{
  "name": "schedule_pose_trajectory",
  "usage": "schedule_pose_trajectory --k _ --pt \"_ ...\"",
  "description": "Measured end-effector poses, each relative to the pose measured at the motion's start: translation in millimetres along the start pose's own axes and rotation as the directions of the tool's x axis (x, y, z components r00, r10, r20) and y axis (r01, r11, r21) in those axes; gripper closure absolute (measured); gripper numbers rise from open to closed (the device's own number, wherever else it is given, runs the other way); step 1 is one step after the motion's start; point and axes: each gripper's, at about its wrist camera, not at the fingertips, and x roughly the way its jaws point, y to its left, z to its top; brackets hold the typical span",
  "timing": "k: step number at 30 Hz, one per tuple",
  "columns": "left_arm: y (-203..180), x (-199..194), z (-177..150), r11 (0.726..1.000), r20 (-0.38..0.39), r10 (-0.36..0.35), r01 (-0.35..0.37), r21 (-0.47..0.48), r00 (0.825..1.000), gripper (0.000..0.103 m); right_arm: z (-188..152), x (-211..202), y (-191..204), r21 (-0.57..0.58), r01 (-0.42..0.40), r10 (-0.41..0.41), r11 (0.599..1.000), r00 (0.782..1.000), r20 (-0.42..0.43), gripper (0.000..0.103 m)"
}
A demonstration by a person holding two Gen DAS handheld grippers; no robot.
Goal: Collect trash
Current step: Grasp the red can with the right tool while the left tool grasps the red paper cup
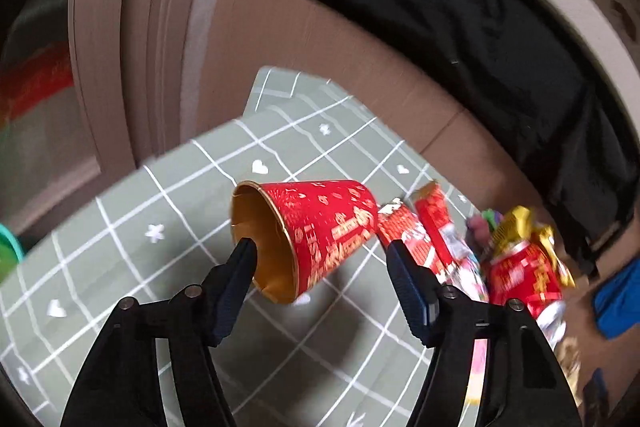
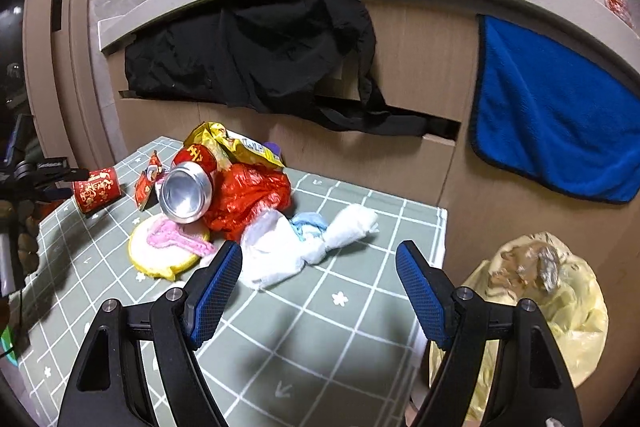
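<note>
Left tongs (image 1: 318,253) spread wide. One finger tip sits at the mouth of a red paper cup (image 1: 316,233), gold inside; whether it touches the rim cannot be told. The other finger stands off beyond the cup's narrow end. The cup lies on its side on the bench (image 1: 120,227), which wears a grey-green cloth with a white grid and small hearts and flowers.

Just past the cup's base: red snack wrappers (image 1: 428,227), then a red drink can (image 1: 524,279) with a gold wrapper (image 1: 516,223) behind it. This part of the left view is blurred.

Right tongs (image 2: 318,265) also spread, holding nothing, above the near side of the bench (image 2: 360,307). Right ahead of the fingers lies a crumpled white tissue wad (image 2: 304,243) with a pale blue scrap in it. Beside that, a round yellow-rimmed pad with pink centre (image 2: 166,247). Touching it from behind, the can (image 2: 188,193) on its side, silver end toward the lens, resting against a crumpled red plastic bag (image 2: 252,199). The gold wrapper (image 2: 236,143) tops the heap. Farther left, small red wrappers (image 2: 146,183), then the cup (image 2: 96,189) with the other tool at it.

Off the bench edge, lower right: a yellow plastic bag (image 2: 560,307), open, with crumpled matter inside. Behind: cardboard panel, black garment (image 2: 260,55), blue towel (image 2: 560,123) hanging.
</note>
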Motion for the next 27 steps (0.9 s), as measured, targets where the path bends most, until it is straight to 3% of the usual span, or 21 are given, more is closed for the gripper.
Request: schedule_pose_trajectory --k 1,2,3,5,8,14,19,23,25,26,27 --pt "1.2 7.5 2.3 1.0 -0.023 0.001 -0.002 -0.029 1.0 0.053 3.4 1.8 2.1 -0.009 -0.008 0.008 1.0 1.0 -0.001 0.026" --pt "1.2 12.3 2.9 0.998 -0.043 -0.015 0.012 -0.054 0.999 0.07 7.9 3.4 4.1 -0.017 -0.025 0.025 1.0 1.0 -0.002 0.026" --pt "0.5 15.4 3.4 0.997 -0.054 -0.036 0.032 -0.071 0.998 0.077 14.1 4.0 6.4 -0.025 -0.059 0.059 0.998 0.998 0.001 0.026" --pt "-6.2 14.9 1.2 0.996 -0.054 -0.064 0.061 -0.066 0.996 0.086 27.4 4.5 13.0 -0.049 -0.136 0.136 0.99 0.991 0.013 0.026" --pt "-25.9 3.7 -8.3 0.999 -0.021 -0.039 0.039 0.024 0.999 0.098 47.1 12.8 33.7 -0.097 -0.195 0.198 0.976 0.98 0.021 0.026" --pt "-55.7 -40.6 -40.8 0.984 0.028 -0.075 0.07 0.163 0.997 0.099 73.2 52.2 89.7 -0.173 -0.236 0.24 0.956 0.971 0.004 0.027" --pt "-70.7 -74.9 -79.2 0.967 0.018 -0.124 0.117 0.225 0.992 0.099 68.7 93.6 119.7 -0.227 -0.165 0.164 0.96 0.986 -0.025 0.029" --pt "-82.0 -84.4 -111.9 0.951 0.003 -0.101 0.096 0.295 0.995 0.099 59.0 125.4 124.1 -0.231 -0.114 0.1 0.966 0.992 -0.072 0.03" --pt "-82.6 -84.2 -121.5 0.947 -0.007 -0.082 0.08 0.311 0.997 0.099 54.3 136.2 121.9 -0.212 -0.139 0.111 0.967 0.984 -0.139 0.037" --pt "-81.0 -83.6 -124.1 0.948 -0.013 -0.075 0.076 0.308 0.997 0.099 52.0 137.7 120.8 -0.2 -0.168 0.136 0.965 0.977 -0.165 0.051" --pt "-78.9 -81.6 -125.8 0.953 -0.02 -0.07 0.073 0.293 0.997 0.099 49.7 136.8 118.0 -0.183 -0.207 0.173 0.961 0.967 -0.187 0.051"
